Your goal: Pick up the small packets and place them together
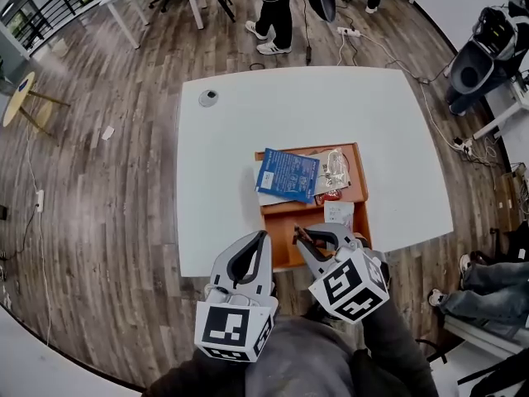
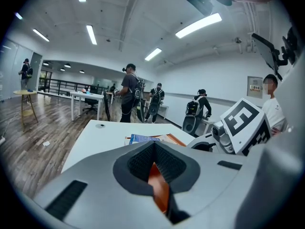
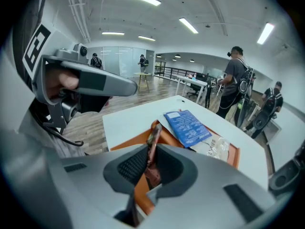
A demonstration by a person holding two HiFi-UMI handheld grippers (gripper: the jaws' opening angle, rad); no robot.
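Head view: your left claw (image 1: 263,238) hangs over the near edge of the white bench (image 1: 240,131), just beside the orange tray (image 1: 279,220). Your right claw (image 1: 301,233) is over the tray's near end. A blue packet (image 1: 287,174) lies at the far end.
Left gripper view: jaws together, nothing between.
Right gripper view: jaws clamped on a thin dark-red packet (image 3: 154,132), held edge-up above the tray.

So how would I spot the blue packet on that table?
On the white table sits an orange tray. The blue packet lies flat over the tray's far left corner, hanging past its rim. It is the only blue thing there, and larger than the clear packet and the small red packet beside it.
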